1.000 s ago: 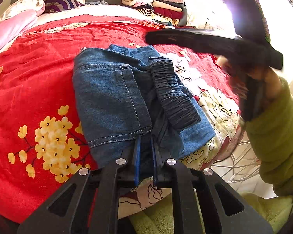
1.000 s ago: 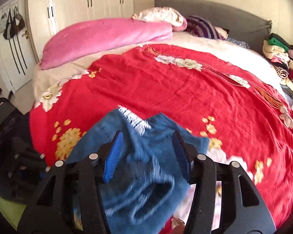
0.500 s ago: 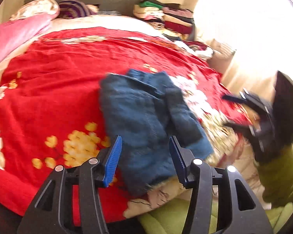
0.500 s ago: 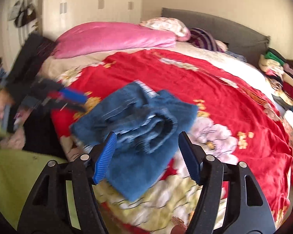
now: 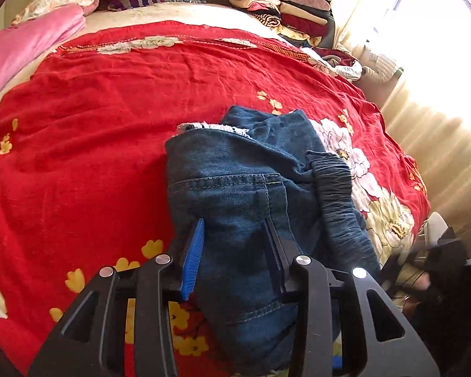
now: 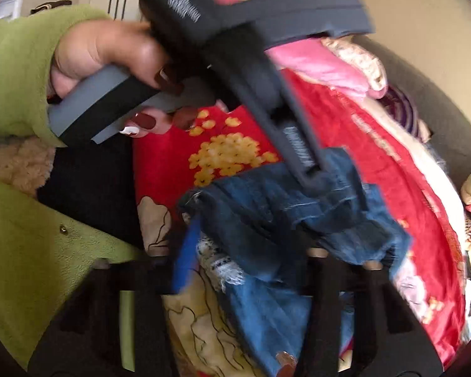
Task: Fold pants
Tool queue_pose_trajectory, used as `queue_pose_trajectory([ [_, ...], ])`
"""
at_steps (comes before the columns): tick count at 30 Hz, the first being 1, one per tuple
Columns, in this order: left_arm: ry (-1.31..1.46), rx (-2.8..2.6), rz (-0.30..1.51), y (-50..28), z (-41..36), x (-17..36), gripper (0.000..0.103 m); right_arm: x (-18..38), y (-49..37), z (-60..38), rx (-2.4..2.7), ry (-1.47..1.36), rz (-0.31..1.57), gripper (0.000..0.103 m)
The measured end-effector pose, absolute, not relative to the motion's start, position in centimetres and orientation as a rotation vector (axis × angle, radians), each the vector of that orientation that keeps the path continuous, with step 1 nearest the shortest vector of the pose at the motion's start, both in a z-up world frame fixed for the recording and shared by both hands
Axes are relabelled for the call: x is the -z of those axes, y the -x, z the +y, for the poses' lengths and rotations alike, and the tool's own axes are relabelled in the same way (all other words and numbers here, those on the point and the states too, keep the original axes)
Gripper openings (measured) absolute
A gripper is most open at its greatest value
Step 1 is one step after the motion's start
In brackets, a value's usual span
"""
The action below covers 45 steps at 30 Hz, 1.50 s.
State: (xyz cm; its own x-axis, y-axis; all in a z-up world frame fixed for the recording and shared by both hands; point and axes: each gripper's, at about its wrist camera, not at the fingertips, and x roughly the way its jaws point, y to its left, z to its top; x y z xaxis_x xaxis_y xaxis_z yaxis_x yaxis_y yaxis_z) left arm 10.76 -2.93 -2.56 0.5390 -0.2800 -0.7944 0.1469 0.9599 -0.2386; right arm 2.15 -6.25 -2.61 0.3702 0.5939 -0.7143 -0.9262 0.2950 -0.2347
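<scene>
The folded blue denim pants (image 5: 251,194) lie on the red bedspread (image 5: 110,110) near the bed's front edge, elastic waistband to the right. My left gripper (image 5: 232,235) is open, its blue-padded fingers straddling the near part of the pants. In the blurred right wrist view the pants (image 6: 298,213) lie just ahead, and the left gripper, held in a hand, reaches down onto them (image 6: 314,176). My right gripper (image 6: 251,245) is open, its fingers low at the near edge of the pants; only the left blue pad shows clearly.
A pink quilt (image 5: 18,47) and pillows lie at the bed's head. A stack of folded clothes (image 5: 285,9) stands at the far right corner. A bright curtained window (image 5: 439,94) is to the right. The person's green sleeve (image 6: 18,72) is at left.
My left gripper, shut on the pants a second ago, has opened and moved back over them. My right gripper has swung low to the pants' near edge, facing the left gripper.
</scene>
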Motion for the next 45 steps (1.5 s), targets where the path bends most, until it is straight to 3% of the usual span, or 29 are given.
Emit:
queue_pose_trajectory([
  [2, 0.165, 0.257, 0.971, -10.9, -2.7, 2.9, 0.036, 3.1, -1.8, -6.4, -1.115, 0.705, 0.587, 0.005],
  [10, 0.172, 0.263, 0.946, -10.5, -2.7, 3.2, 0.037, 5.1, -1.5, -7.3, -1.102, 0.69, 0.648, 0.006],
  [12, 0.17, 0.264, 0.94, -10.3, -2.7, 3.0, 0.037, 4.6, -1.3, -7.4, -1.109, 0.68, 0.657, 0.01],
  [16, 0.168, 0.266, 0.927, -10.1, -2.7, 2.6, 0.037, 2.1, -1.2, -8.7, -1.14, 0.574, 0.669, 0.035],
  [21, 0.164, 0.269, 0.918, -9.6, -2.8, 2.3, 0.037, -0.7, -1.8, -10.7, -1.099, 0.482, 0.623, 0.044],
  [23, 0.165, 0.271, 0.914, -9.5, -2.9, 2.1, 0.037, -1.3, -2.2, -11.2, -1.074, 0.451, 0.614, 0.059],
  [24, 0.165, 0.271, 0.91, -9.5, -2.9, 2.0, 0.037, -1.7, -2.4, -11.5, -1.047, 0.435, 0.604, 0.062],
  [32, 0.169, 0.269, 0.867, -8.7, -2.8, 0.7, 0.046, -3.7, -5.1, -14.2, -0.877, 0.314, 0.556, 0.076],
  [38, 0.153, 0.25, 0.839, -8.3, -3.0, 0.2, 0.062, -2.9, -7.6, -15.9, -0.727, 0.215, 0.598, 0.079],
  [45, 0.162, 0.21, 0.857, -8.6, -2.4, 1.2, 0.065, 0.0, -11.2, -17.1, -0.607, 0.127, 0.734, 0.079],
])
